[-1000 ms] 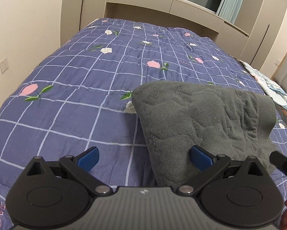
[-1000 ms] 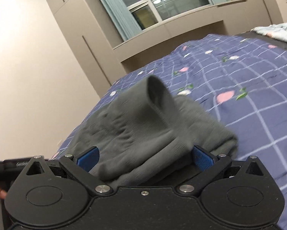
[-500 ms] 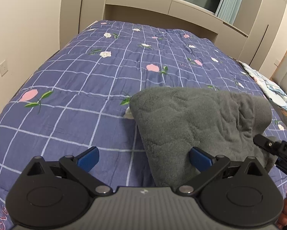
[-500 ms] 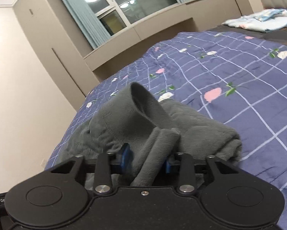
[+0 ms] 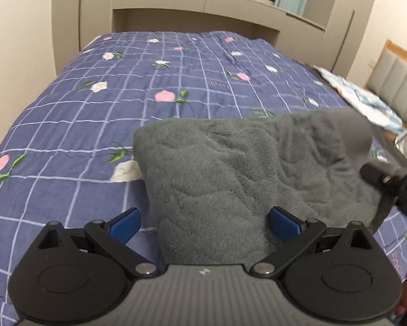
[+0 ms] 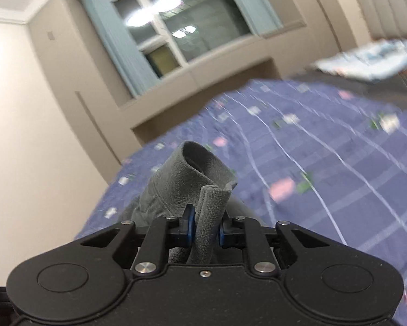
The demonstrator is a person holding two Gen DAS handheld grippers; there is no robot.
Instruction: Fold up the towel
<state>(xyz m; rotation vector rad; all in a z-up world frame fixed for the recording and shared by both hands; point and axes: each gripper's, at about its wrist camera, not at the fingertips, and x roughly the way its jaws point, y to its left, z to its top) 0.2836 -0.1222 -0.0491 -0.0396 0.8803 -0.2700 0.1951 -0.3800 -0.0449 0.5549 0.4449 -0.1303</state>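
Two grippers | right gripper [image 6: 205, 226]: jaws just closed, pinching towel [image 6: 192, 184] | left gripper [image 5: 205, 224]: jaws spread

A home bedroom: a bed [image 5: 67, 141] under a flowered purple quilt [image 5: 192, 81], built-in cupboards [image 5: 67, 13], a curtained window [image 6: 165, 24] and a padded headboard [image 5: 396, 78].
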